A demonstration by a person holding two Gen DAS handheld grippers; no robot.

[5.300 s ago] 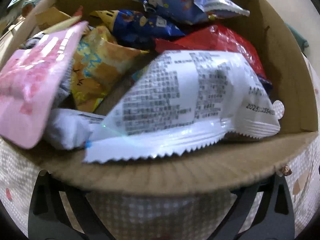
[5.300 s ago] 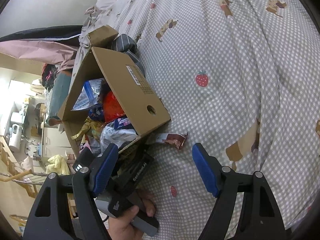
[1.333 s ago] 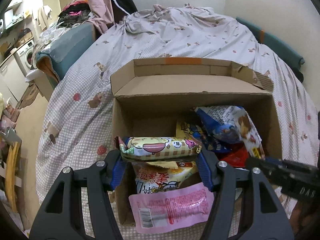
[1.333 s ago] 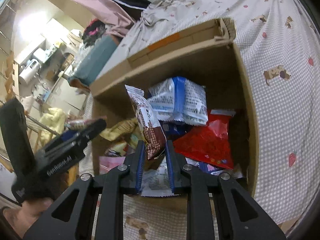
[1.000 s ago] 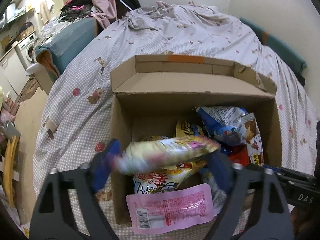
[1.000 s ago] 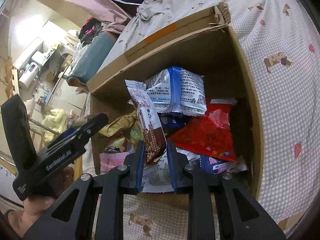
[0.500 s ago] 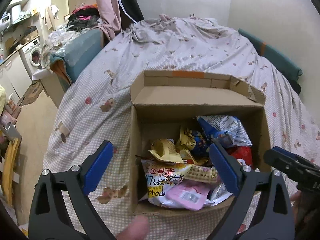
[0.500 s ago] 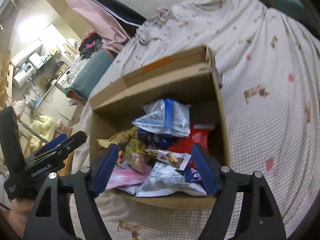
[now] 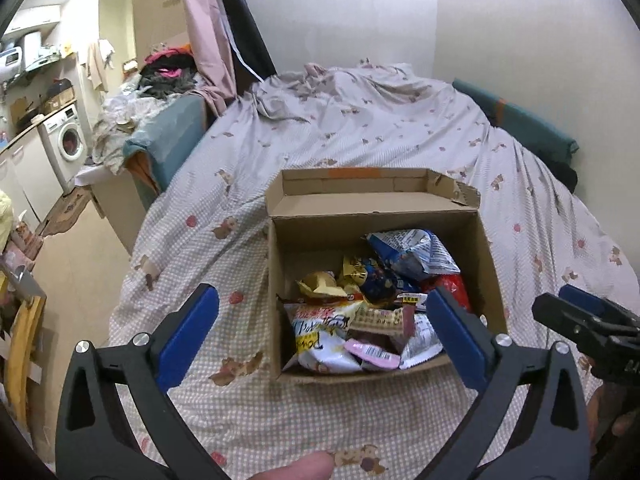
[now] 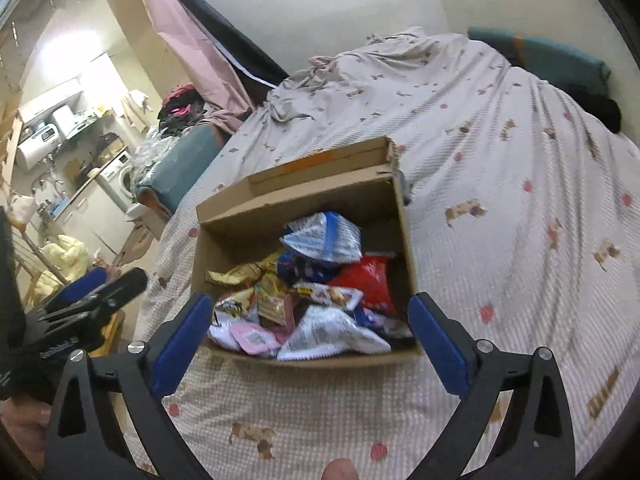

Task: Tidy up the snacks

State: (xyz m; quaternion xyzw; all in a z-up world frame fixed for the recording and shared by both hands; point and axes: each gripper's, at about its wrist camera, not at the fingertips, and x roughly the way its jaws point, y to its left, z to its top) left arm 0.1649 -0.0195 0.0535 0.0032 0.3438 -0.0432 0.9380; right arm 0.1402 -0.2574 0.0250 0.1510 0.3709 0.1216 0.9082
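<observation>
- Blue-padded and black-framed, the left gripper (image 9: pixel 323 336) fills the lower edge of the left wrist view; its jaws have just been opening and now stand wide with nothing between them.
- Equally spread, the right gripper (image 10: pixel 306 334) spans the bottom of the right wrist view; its jaws too have just been opening, and no packet sits between the pads.
- Just beyond both, at frame centre, the cardboard box (image 9: pixel 275 264) rests on the checked bedsheet (image 9: pixel 360 132) with its far flap folded back.
- Inside it lie the snacks (image 9: pixel 372 304): a white-and-orange bag (image 9: pixel 320 332) and a small pink packet (image 9: pixel 374 354) at the near wall, a red bag (image 10: pixel 370 280) to the right, and a blue-and-white bag (image 10: pixel 324 238) toward the back.
- These look light, crinkly and slick; I would pinch a flat crimped end seam rather than the puffed middle, since contents may crush.
- Motion blur in the right wrist view makes the smaller wrappers hard to tell apart, so they possibly overlap more than it seems.
- Farther off, at upper left, a washing machine (image 9: pixel 66 140) stands past the bed.
</observation>
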